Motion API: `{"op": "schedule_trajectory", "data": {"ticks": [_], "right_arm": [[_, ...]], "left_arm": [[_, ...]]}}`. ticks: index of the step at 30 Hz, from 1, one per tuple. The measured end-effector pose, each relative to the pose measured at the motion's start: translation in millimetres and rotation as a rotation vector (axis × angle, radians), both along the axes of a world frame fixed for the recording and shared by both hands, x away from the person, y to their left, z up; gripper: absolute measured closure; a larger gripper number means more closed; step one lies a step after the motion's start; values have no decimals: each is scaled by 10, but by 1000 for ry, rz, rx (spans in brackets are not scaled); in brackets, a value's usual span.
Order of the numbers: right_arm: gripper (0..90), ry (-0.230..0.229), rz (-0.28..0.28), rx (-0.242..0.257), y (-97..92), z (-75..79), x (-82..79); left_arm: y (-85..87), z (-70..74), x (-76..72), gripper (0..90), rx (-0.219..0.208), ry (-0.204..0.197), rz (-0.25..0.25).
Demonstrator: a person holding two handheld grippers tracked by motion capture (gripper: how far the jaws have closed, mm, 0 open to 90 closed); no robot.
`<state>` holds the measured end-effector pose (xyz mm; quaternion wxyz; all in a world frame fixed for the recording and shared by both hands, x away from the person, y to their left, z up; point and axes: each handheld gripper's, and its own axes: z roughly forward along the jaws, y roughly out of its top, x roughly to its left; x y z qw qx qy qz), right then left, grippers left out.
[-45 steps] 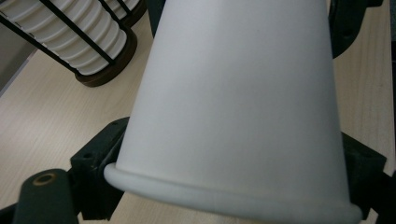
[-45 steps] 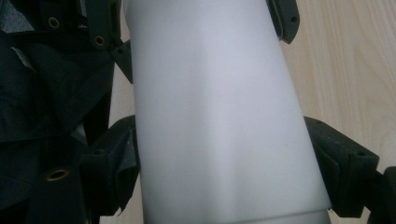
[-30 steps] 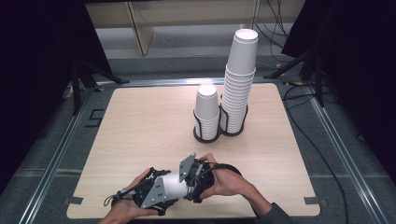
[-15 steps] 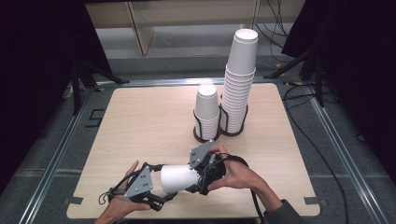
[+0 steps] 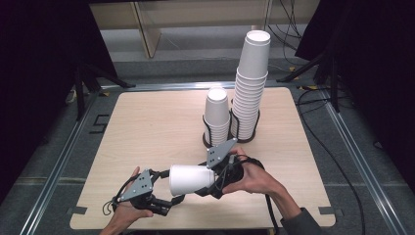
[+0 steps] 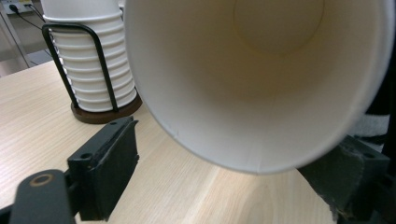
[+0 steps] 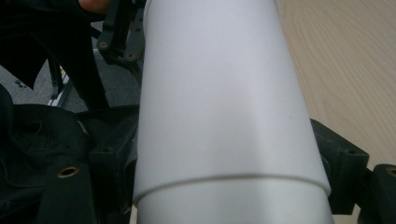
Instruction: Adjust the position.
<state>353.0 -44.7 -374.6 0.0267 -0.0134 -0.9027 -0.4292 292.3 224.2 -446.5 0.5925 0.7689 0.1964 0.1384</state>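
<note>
Paper cup point(image 5: 192, 178) is lying on its side in the air just above the near edge of the bench point(image 5: 147, 127), between the two hands. Right gripper point(image 5: 218, 177) is clamping the cup's base end; in the right gripper view its black jaws are sitting against both sides of the white wall point(image 7: 224, 107), with the seam of a second, nested cup showing lower down. Left gripper point(image 5: 164, 193) is sitting at the cup's open mouth. Its jaws have just been closing, and in the left gripper view they are standing apart at either side below the rim point(image 6: 224, 161), with a gap on the left side; no pad is pressing the cup. Further back on the bench, a short cup stack point(image 5: 217, 115) and a tall cup stack point(image 5: 250, 88) are standing upright in black wire holders, just beside each other, well apart from the held cup
</note>
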Motion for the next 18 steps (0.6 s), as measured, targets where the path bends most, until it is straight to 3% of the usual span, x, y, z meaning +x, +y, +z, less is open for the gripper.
{"op": "schedule_trajectory", "data": {"ticks": [6, 12, 15, 18], "right_arm": [[240, 33, 26, 41, 13, -25, 9], [240, 54, 47, 46, 55, -87, 8], [240, 80, 63, 59, 90, -108, -6], [240, 73, 72, 68, 104, -113, -6]], "left_arm": [[-30, 5, -16, 108, -63, 14, -24], [-34, 23, -17, 1, -136, 18, -38], [-26, 27, -28, 0, -127, 14, -45], [-45, 28, -37, 0, -146, 20, -52]]}}
